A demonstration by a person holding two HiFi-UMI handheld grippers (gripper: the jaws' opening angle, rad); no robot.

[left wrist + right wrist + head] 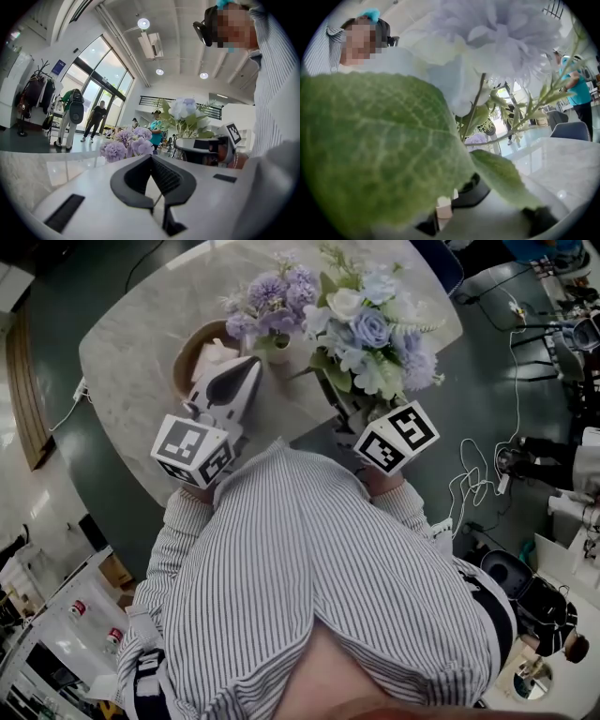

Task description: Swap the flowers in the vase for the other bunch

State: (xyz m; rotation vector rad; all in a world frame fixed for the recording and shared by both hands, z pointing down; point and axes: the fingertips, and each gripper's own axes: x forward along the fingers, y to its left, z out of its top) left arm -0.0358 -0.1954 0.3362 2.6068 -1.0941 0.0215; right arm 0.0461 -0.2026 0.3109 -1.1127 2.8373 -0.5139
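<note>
The right gripper [452,204] is clamped on the lower stems of the blue-and-white bunch [370,334]. Its own view is mostly filled by a broad green leaf [370,140], but a pale stem end shows pinched where the jaws meet. The bunch is held up in front of the person, over the near edge of the marble counter [141,362], with its heads fanning out above the gripper.

The left gripper [151,161] is clenched on nothing, its dark pads pressed together. It points level at the purple bunch [272,301], which stands farther back on the counter, just beyond its tips. The base of the purple bunch is hidden behind the gripper body, so I cannot tell what it stands in, though it is presumably the vase. A round brown container [192,357] sits beside it, to the left.

Both bunches look light but top-heavy, with soft, crushable heads and leaves over a thin, fairly stiff bundle of stems. The place to take hold is low on the stems, below the foliage, gripping the whole bundle at once. A grip on a single stalk would probably let the rest splay or swivel. The purple bunch should lift out easily if pulled straight up. A small vase might tip or come up with it, so a slow pull seems wise
</note>
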